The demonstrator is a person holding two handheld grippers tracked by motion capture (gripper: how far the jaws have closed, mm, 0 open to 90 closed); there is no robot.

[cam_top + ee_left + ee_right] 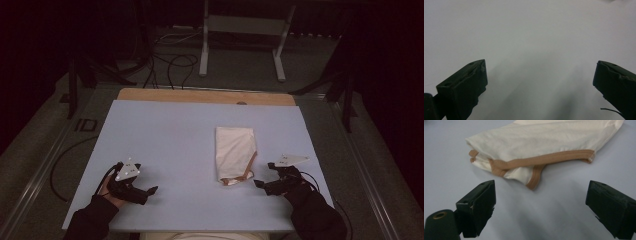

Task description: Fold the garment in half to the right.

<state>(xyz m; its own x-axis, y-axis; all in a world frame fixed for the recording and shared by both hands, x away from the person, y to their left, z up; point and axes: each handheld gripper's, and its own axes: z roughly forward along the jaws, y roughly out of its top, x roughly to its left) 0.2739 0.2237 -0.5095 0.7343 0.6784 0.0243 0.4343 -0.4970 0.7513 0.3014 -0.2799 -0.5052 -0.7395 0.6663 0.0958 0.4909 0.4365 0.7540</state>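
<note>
A folded cream cloth with tan trim lies right of the middle of the pale blue board. In the right gripper view the cloth lies just beyond the jaws, its trimmed edge nearest them. My right gripper rests on the board just right of the cloth's near end, open with nothing between its jaws. My left gripper sits at the board's near left, far from the cloth. It is open over bare board.
The board lies on a wooden table whose far edge shows. Beyond it stand a white metal frame and dark floor cables. A black cable trails off the left side.
</note>
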